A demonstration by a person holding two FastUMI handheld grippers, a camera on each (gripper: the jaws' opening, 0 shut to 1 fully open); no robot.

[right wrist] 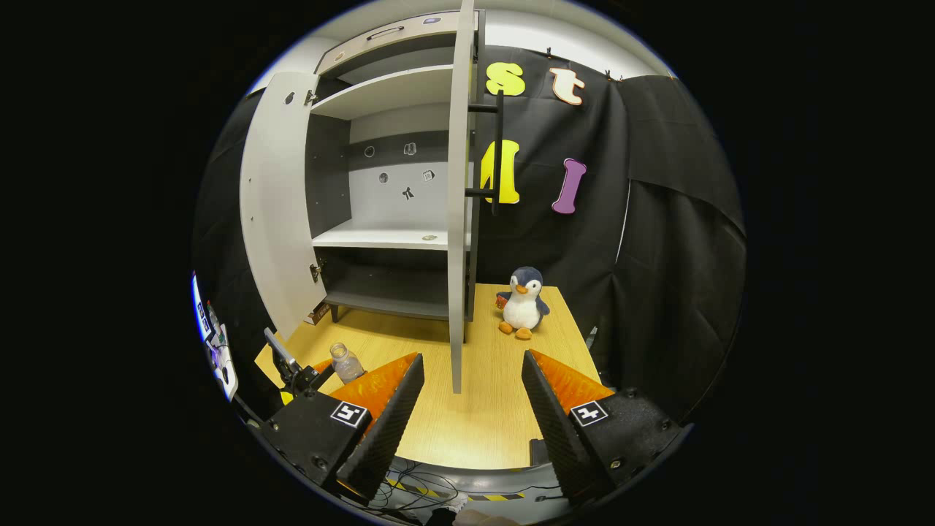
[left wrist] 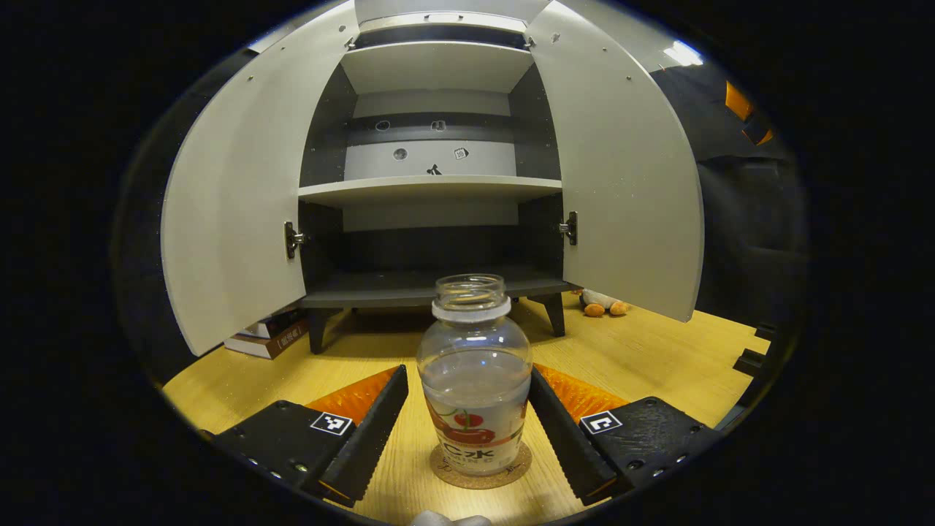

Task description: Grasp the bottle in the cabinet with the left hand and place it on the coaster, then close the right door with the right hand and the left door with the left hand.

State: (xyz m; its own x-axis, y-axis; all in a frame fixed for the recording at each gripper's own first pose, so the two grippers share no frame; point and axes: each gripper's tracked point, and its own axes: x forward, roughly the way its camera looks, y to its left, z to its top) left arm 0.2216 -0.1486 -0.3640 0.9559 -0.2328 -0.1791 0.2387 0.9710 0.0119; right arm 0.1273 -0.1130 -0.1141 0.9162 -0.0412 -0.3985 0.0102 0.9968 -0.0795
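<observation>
A clear, capless bottle [left wrist: 475, 365], about half full, stands upright on a round cork coaster [left wrist: 511, 475] on the wooden table. My left gripper [left wrist: 469, 376] is open, one finger on each side of the bottle, with a small gap showing on the left. Behind it the cabinet [left wrist: 431, 190] has both doors swung wide, the left door [left wrist: 234, 212] and the right door [left wrist: 621, 183]. In the right gripper view my right gripper [right wrist: 472, 359] is open and holds nothing, facing the edge of the right door [right wrist: 458, 219] and its black handle [right wrist: 498, 146]. The bottle [right wrist: 347, 363] appears there at lower left.
A plush penguin [right wrist: 522, 303] sits on the table right of the cabinet. Stacked books [left wrist: 266, 336] lie under the left door. The cabinet shelves [left wrist: 431, 188] are bare. Cables [right wrist: 416, 486] run below the table's front edge.
</observation>
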